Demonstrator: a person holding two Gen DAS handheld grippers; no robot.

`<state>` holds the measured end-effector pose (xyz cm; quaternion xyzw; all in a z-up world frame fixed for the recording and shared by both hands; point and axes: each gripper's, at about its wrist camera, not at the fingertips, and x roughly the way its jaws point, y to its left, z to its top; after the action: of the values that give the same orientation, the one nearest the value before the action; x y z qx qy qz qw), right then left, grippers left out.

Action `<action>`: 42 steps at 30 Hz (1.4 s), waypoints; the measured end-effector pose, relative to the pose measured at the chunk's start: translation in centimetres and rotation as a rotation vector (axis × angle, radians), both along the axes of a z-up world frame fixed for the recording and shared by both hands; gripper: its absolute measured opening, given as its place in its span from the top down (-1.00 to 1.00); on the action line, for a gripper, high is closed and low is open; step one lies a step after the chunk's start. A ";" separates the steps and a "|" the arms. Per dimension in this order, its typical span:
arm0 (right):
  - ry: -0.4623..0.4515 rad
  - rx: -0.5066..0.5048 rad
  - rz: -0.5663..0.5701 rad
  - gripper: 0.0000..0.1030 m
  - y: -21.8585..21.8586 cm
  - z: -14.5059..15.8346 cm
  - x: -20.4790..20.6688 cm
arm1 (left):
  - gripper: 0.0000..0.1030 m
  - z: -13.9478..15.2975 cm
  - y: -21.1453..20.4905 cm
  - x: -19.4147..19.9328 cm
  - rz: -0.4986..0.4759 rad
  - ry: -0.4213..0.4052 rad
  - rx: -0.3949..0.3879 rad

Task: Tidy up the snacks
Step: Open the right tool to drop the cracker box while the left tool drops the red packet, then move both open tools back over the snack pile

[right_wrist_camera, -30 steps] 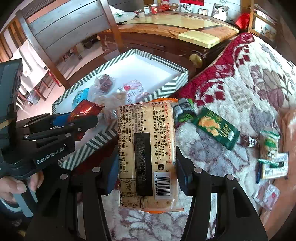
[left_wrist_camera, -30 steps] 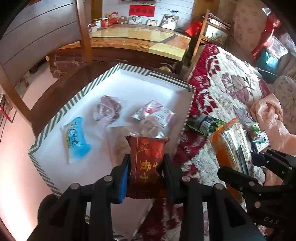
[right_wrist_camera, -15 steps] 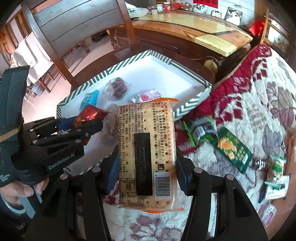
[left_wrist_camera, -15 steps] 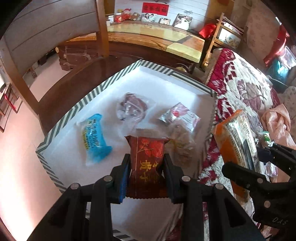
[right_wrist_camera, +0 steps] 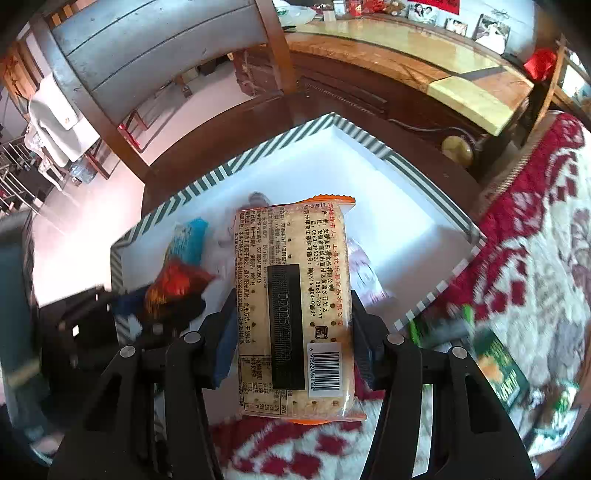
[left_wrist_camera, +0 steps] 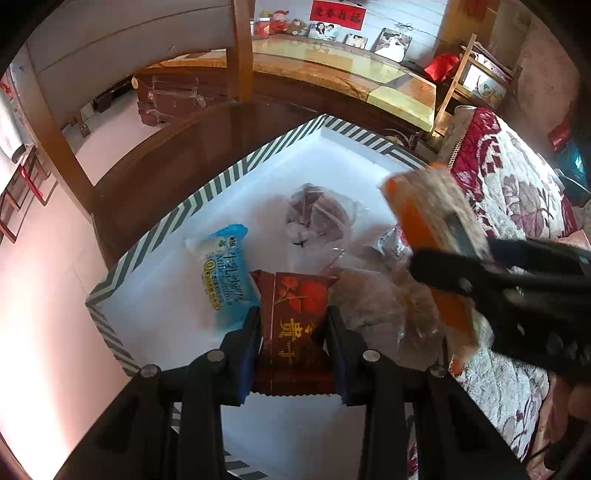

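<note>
The left claw (left_wrist_camera: 293, 332) is clenched on a dark red snack packet (left_wrist_camera: 293, 325), held over the near part of the white tray (left_wrist_camera: 332, 158). The right claw (right_wrist_camera: 293, 336) grips a cracker pack (right_wrist_camera: 295, 306) above the tray's blanket-side striped rim. Beyond lie a blue packet (left_wrist_camera: 223, 273) and what seems a clear-wrapped pastry (left_wrist_camera: 317, 214); the tray's far corner is open white floor.

Long wooden sideboard (left_wrist_camera: 343, 79) with glossy yellow-brown top as landmark. Framed photos (left_wrist_camera: 393, 44) lean along its back edge; red banner (left_wrist_camera: 338, 14) on wall above. Wooden chair back (right_wrist_camera: 147, 55) left of it. Floral red-and-cream blanket (right_wrist_camera: 535, 229) to its right.
</note>
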<state>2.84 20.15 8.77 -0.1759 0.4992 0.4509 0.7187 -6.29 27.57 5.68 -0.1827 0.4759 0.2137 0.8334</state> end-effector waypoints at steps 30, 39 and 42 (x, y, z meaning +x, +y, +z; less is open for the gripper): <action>0.161 0.153 -0.198 -0.23 -5.1 -0.7 1.2 | -0.35 0.8 -0.9 -0.6 0.028 -0.004 0.049; 0.176 0.138 -0.262 -0.23 -11.4 -2.3 0.7 | -0.39 2.4 -3.4 -0.5 -0.026 -0.025 0.079; 0.179 0.123 -0.304 -0.23 -14.0 -3.4 0.8 | -0.44 2.7 -4.7 -0.1 -0.059 -0.029 0.087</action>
<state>3.63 6.11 5.36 -0.0132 0.5533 0.3809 0.7406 -6.40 22.88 8.37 -0.1354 0.4592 0.2070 0.8532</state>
